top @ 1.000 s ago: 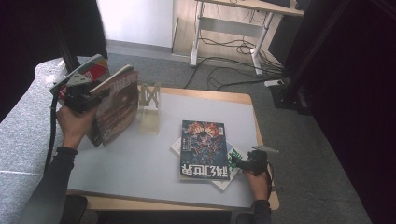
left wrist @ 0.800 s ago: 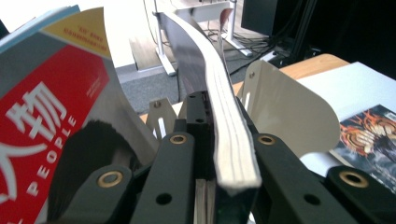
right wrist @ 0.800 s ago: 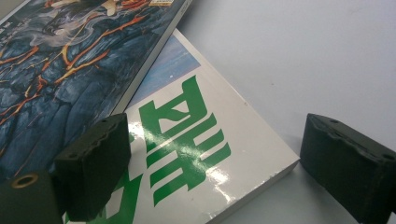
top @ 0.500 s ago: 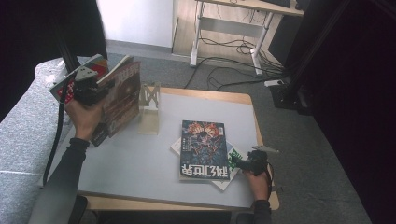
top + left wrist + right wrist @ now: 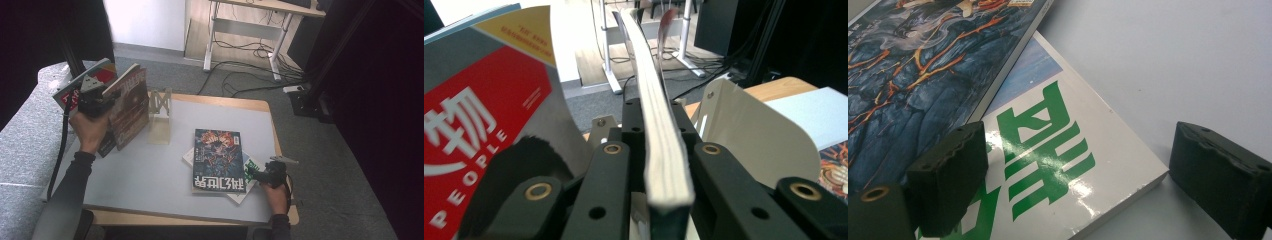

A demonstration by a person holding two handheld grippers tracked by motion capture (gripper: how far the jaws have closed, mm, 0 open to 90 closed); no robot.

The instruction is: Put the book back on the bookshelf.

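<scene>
Left gripper [image 5: 102,97] pinches upright magazine [image 5: 131,105] beside bookend [image 5: 161,116]; right gripper [image 5: 264,176] spread wide over white book [image 5: 1058,165] corner on table [image 5: 150,175].

Magazine [image 5: 129,107] held left of bookend [image 5: 161,116], dark magazine [image 5: 218,160] stacked on white book [image 5: 246,184], right

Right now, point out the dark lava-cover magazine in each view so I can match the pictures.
High view: the dark magazine lies flat right of the table's middle, on top of a white magazine.
Left gripper view: a sliver of the dark magazine at the lower right edge.
Right gripper view: the dark magazine takes the upper left corner, overlapping the white magazine.
Shared landmark: the grey table top.
</scene>
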